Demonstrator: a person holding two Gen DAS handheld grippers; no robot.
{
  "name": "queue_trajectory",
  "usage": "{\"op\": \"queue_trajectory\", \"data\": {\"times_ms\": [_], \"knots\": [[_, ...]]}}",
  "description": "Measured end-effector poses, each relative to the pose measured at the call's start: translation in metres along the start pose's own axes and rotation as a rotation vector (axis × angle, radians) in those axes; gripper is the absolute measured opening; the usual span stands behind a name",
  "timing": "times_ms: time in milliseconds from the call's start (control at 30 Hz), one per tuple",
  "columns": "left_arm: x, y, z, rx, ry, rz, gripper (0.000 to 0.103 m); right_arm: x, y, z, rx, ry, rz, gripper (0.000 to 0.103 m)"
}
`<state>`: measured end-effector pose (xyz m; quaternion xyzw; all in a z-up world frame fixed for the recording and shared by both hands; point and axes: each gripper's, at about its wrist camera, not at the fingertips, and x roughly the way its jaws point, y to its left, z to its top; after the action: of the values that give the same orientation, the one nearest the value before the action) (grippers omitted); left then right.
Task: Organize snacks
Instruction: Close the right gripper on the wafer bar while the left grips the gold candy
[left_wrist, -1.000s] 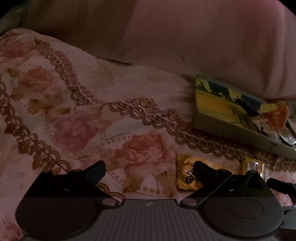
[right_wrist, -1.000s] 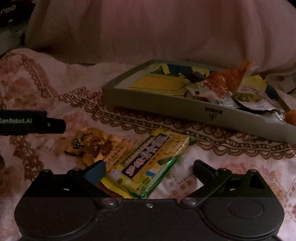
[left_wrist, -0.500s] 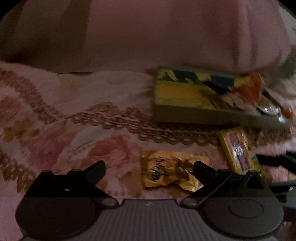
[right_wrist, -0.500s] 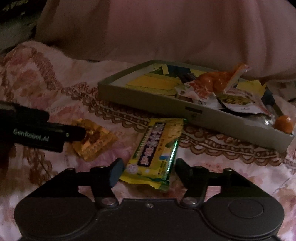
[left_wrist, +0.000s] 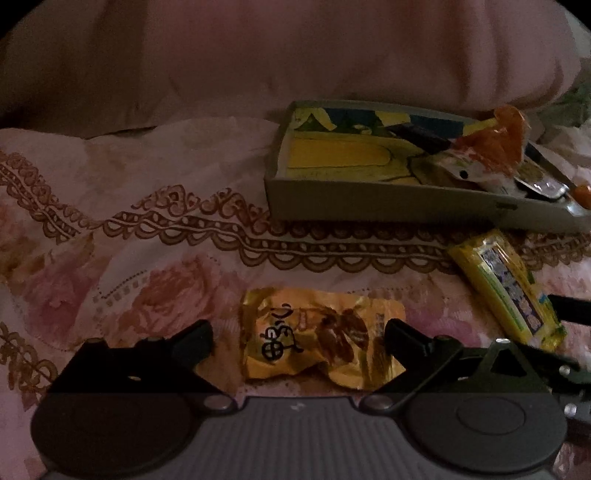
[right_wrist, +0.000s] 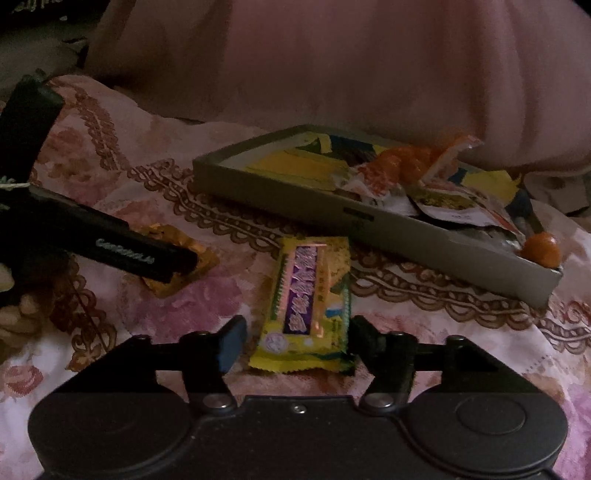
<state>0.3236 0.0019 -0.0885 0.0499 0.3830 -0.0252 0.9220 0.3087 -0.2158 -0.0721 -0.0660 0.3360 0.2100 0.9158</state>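
Note:
An orange-gold snack packet (left_wrist: 317, 339) lies on the floral bedspread between the open fingers of my left gripper (left_wrist: 297, 338). In the right wrist view this packet (right_wrist: 177, 258) is partly hidden by the left gripper's finger (right_wrist: 125, 247). A yellow-and-purple snack bar (right_wrist: 308, 306) lies lengthwise between the fingers of my right gripper (right_wrist: 295, 345), which is open around its near end. The bar (left_wrist: 506, 288) also shows at the right in the left wrist view. A grey box tray (right_wrist: 369, 225) behind holds several snack packets and an orange ball (right_wrist: 541, 249).
The tray (left_wrist: 369, 199) lies at the far right on the floral bedspread (left_wrist: 147, 229). A large pink pillow or duvet (left_wrist: 295, 55) rises behind it. Dark objects (right_wrist: 37, 29) lie at the far left beyond the bed.
My left gripper has swung right and closed in until the gold packet lies between its fingers. My right gripper has narrowed and moved in around the yellow bar's near end.

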Motion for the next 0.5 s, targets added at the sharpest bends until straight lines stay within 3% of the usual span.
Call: {"op": "queue_trajectory", "data": {"times_ms": [233,500], "knots": [[0.007,0.001,-0.002,-0.022,-0.026,-0.004,0.095,0.013,-0.001,0.005,0.02,-0.013,0.012,0.07],[0.0,0.0,-0.011,-0.017,-0.06,-0.013,0.088,0.017,-0.003,0.002,0.039,-0.024,-0.002,0.053]]}}
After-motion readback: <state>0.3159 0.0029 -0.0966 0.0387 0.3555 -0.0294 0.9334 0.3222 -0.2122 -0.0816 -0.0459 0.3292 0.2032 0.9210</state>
